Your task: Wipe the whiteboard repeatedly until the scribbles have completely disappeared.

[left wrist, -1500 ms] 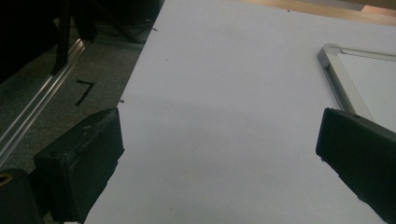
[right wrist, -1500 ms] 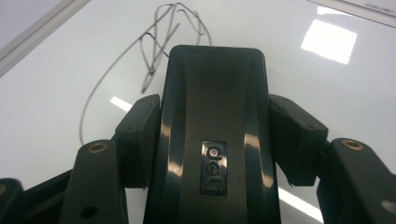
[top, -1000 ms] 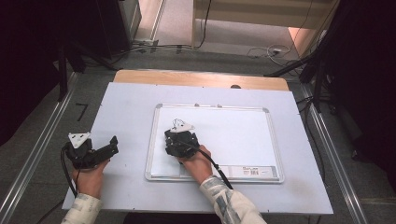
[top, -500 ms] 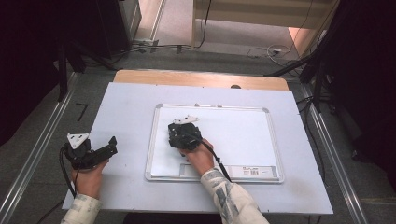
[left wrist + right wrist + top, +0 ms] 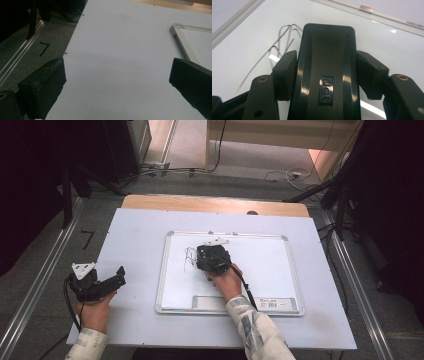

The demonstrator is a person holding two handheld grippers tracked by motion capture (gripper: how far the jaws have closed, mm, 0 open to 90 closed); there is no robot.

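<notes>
Right gripper (image 5: 212, 256) clamped on a black eraser (image 5: 327, 72), on the whiteboard (image 5: 270, 265) toward its left frame edge beside black scribbles (image 5: 190, 256), bare board to the right, left gripper (image 5: 107, 281) jaws apart over the table (image 5: 140, 235) near its left edge, right gripper view shows the eraser's embossed logo.
</notes>
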